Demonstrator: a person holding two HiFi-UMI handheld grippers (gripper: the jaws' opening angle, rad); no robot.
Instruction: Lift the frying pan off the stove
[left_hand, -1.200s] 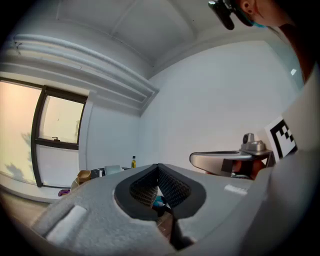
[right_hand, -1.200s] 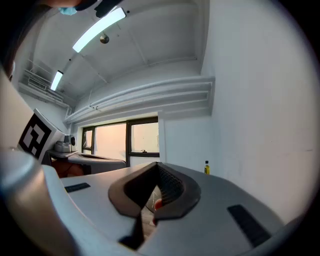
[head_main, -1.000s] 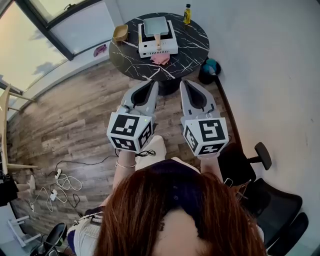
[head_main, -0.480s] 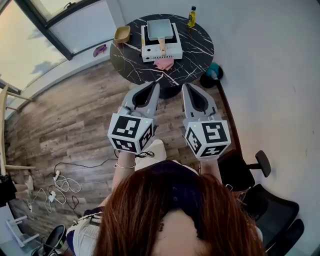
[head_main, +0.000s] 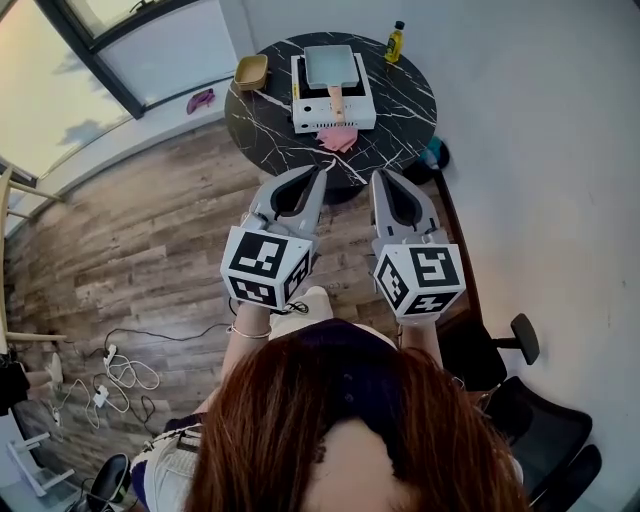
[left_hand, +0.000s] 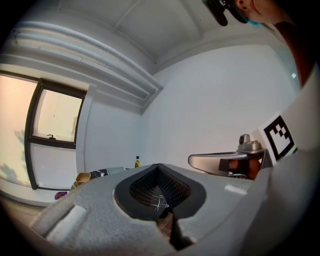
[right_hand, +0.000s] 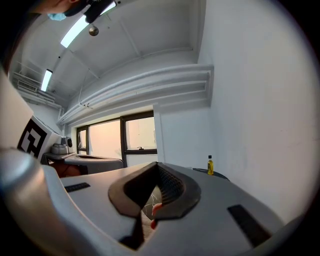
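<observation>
A square grey frying pan (head_main: 331, 65) with a wooden handle (head_main: 337, 100) sits on a white portable stove (head_main: 333, 110) on a round black marble table (head_main: 265, 120). Both grippers are held side by side in the air short of the table, pointing at it. My left gripper (head_main: 316, 172) (left_hand: 159, 167) has its jaws together with nothing between them. My right gripper (head_main: 379, 176) (right_hand: 156, 165) is likewise shut and empty. Neither touches the pan, the stove or the table.
On the table also stand a yellow bottle (head_main: 397, 42) (right_hand: 210, 165), a tan bowl (head_main: 250, 72) and a pink cloth (head_main: 338, 138). A teal object (head_main: 435, 152) lies under the table by the white wall. Black chairs (head_main: 530, 400) stand at the right; cables (head_main: 120, 365) lie on the wooden floor.
The table with the stove and pan has come closer and sits lower in the head view. Both grippers travelled toward it together and stayed shut.
</observation>
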